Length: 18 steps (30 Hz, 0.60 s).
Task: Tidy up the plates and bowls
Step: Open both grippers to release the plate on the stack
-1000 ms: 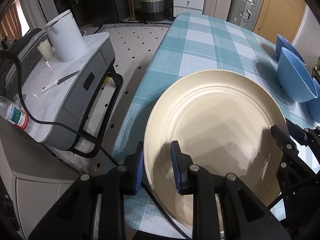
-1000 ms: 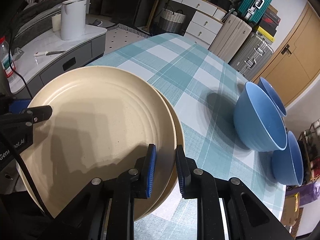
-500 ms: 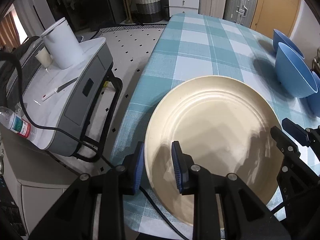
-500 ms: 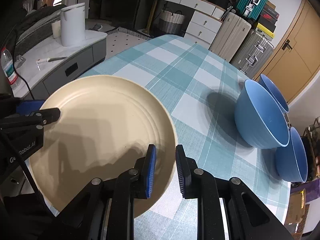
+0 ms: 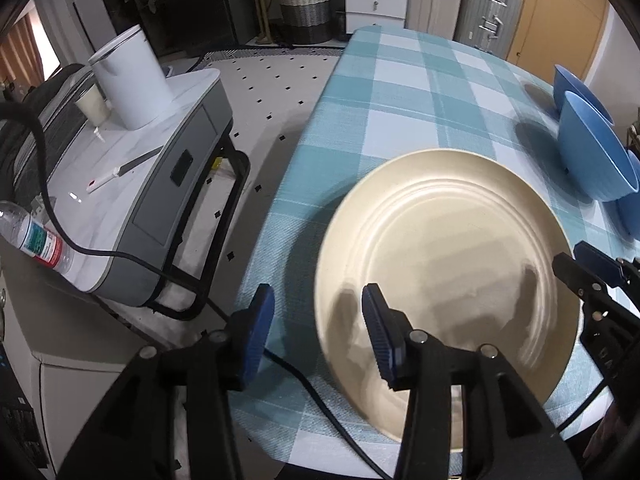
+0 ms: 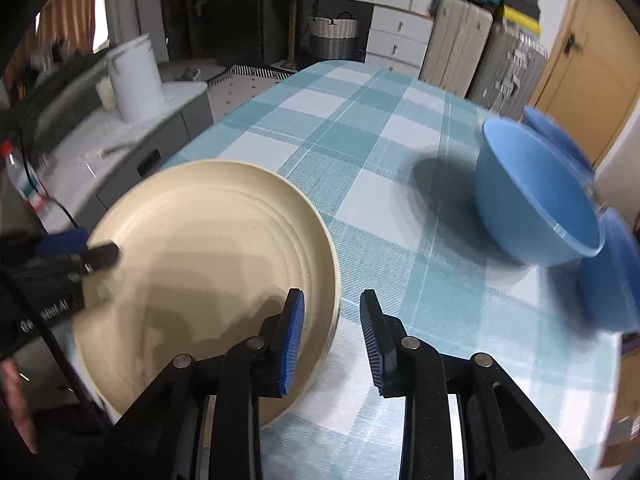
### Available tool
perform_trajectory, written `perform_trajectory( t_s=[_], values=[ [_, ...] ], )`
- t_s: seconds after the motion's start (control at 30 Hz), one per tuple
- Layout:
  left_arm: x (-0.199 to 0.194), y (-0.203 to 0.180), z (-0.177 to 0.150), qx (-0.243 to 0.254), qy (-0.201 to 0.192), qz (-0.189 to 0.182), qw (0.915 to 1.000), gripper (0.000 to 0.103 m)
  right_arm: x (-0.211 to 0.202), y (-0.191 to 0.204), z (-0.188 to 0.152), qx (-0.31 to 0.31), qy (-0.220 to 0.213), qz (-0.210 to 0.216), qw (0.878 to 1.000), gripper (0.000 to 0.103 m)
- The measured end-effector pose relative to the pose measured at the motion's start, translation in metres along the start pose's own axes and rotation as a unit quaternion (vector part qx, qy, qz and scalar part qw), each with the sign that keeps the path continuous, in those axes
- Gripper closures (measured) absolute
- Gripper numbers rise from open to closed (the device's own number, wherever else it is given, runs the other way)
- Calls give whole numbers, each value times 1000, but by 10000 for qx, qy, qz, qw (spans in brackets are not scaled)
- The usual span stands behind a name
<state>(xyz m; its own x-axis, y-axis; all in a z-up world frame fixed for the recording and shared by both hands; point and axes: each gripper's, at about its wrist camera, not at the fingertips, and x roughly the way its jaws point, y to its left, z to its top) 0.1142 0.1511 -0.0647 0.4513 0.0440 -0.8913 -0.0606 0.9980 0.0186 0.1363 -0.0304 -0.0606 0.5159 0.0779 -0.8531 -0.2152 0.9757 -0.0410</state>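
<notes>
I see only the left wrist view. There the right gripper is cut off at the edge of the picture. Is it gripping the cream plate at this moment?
Observer: No. The right gripper has just been opening its jaws. The rim of the cream plate sits between the pads, but they do not press on it.
Operator: How many blue bowls are on the table? I see two clearly.
Observer: Three. In the right wrist view a third bowl, blurred, sits just right of the nearest bowl, at the picture's edge.
</notes>
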Motion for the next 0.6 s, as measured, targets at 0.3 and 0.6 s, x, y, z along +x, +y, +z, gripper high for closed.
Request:
perform_trajectory(
  t_s=[0.3,0.6],
  values=[
    [12,2,-2,-150,303,-429,9985,56,21,-12,-4,671,331,926,9929,73],
    [13,-1,-3,-201,464,-878,9948,56,25,-20,-5,1085,463,1235,9853,73]
  ],
)
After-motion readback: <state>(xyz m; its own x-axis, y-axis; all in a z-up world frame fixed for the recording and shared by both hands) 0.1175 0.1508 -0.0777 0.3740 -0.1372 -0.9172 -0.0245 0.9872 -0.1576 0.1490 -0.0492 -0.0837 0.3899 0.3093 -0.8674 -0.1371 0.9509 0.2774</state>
